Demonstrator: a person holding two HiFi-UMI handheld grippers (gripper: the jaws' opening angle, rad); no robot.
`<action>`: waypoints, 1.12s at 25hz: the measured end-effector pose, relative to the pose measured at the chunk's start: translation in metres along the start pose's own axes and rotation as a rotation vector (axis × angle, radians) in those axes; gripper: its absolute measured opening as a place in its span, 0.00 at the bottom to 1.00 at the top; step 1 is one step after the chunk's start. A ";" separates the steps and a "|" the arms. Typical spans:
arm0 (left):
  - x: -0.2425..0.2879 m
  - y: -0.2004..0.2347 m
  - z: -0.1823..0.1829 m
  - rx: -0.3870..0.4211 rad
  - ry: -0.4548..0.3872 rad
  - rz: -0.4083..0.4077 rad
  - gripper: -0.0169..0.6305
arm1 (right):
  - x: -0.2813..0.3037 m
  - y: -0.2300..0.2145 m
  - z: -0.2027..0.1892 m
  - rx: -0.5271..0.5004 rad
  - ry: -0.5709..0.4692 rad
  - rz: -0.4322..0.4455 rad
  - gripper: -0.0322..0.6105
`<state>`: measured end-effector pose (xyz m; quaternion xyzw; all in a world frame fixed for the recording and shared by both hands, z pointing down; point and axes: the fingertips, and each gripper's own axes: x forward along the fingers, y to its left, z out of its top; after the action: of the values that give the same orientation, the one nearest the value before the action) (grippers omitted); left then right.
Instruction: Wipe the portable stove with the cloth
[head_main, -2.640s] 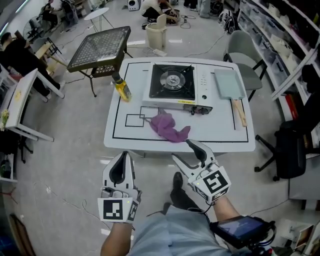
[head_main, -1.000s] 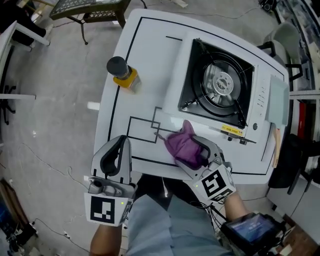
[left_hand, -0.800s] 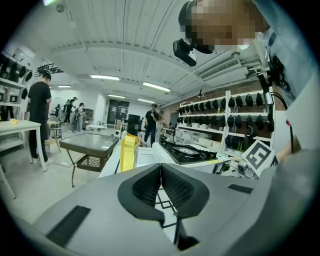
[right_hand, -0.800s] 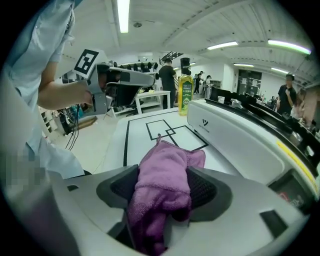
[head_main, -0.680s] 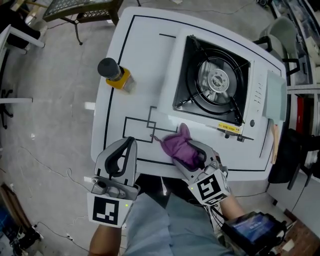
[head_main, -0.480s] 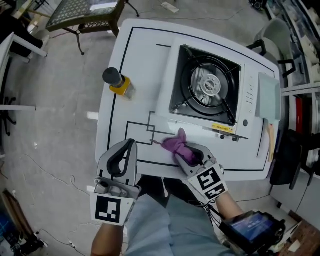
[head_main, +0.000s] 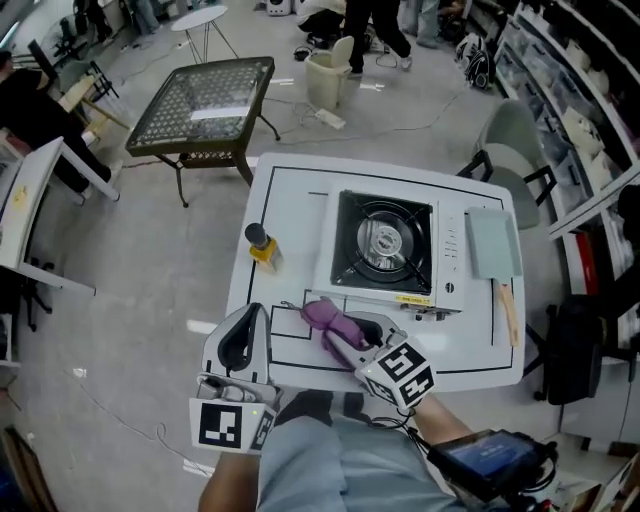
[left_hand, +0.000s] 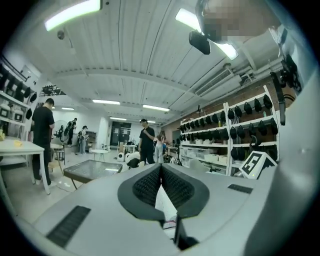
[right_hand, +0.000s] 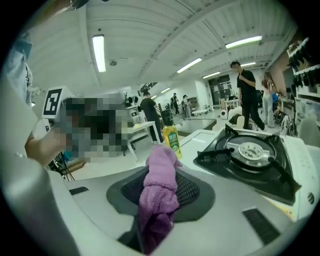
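The portable stove (head_main: 385, 250), white with a black burner well, stands in the middle of the white table (head_main: 300, 200); the right gripper view also has the stove (right_hand: 252, 157) ahead to the right. My right gripper (head_main: 350, 328) hangs over the table's near edge, and its jaws have just been closing. It is shut on the purple cloth (head_main: 328, 318), which bunches up between the pads (right_hand: 192, 192) as a roll of cloth (right_hand: 161, 187). My left gripper (head_main: 252, 315) hovers at the near left, shut with nothing in it, its pads (left_hand: 175, 187) meeting at the tip.
A yellow bottle with a black cap (head_main: 262, 247) stands left of the stove. A pale green board (head_main: 494, 243) and a wooden-handled tool (head_main: 507, 312) lie on the right side. A mesh-top table (head_main: 205, 98), a bin (head_main: 327, 75) and chairs (head_main: 515, 140) surround the table.
The right gripper's jaws closed on the cloth and lifted it off the table. Both grippers rose, and the head view now takes in the whole table from farther off.
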<state>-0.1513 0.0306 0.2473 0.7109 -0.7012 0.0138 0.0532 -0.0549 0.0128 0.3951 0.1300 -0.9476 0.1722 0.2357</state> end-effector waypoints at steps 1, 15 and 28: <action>0.000 0.001 0.009 0.011 -0.023 -0.003 0.05 | 0.000 0.001 0.009 -0.014 -0.016 -0.003 0.27; 0.035 0.042 0.005 0.032 -0.017 -0.042 0.05 | 0.054 -0.021 0.050 -0.109 -0.006 -0.058 0.27; 0.061 0.024 -0.059 -0.026 0.123 -0.104 0.05 | 0.083 -0.043 0.012 -0.052 0.051 -0.042 0.27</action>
<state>-0.1708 -0.0248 0.3130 0.7433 -0.6589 0.0455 0.1062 -0.1167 -0.0449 0.4377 0.1394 -0.9425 0.1456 0.2665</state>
